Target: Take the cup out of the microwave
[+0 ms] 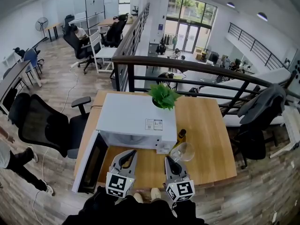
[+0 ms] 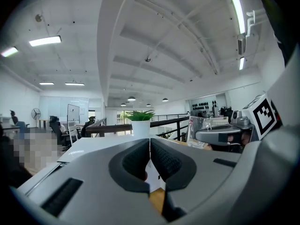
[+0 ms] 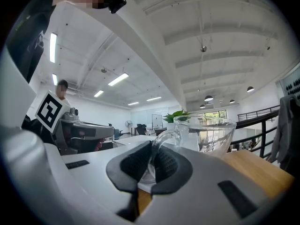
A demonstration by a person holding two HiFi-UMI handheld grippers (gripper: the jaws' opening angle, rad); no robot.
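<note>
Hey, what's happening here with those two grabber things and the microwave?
A person works two handheld grippers at a wooden table. The right gripper is clamped on the handle of a clear glass cup, holding it outside the white microwave, by its front right corner. The microwave's door stands open on the left. The left gripper is shut and holds nothing.

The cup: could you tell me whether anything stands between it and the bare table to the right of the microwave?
Nothing visible does. The cup is outside the microwave, its handle in the right gripper, over the bare table. A small bottle stands just behind it, beside the microwave.
</note>
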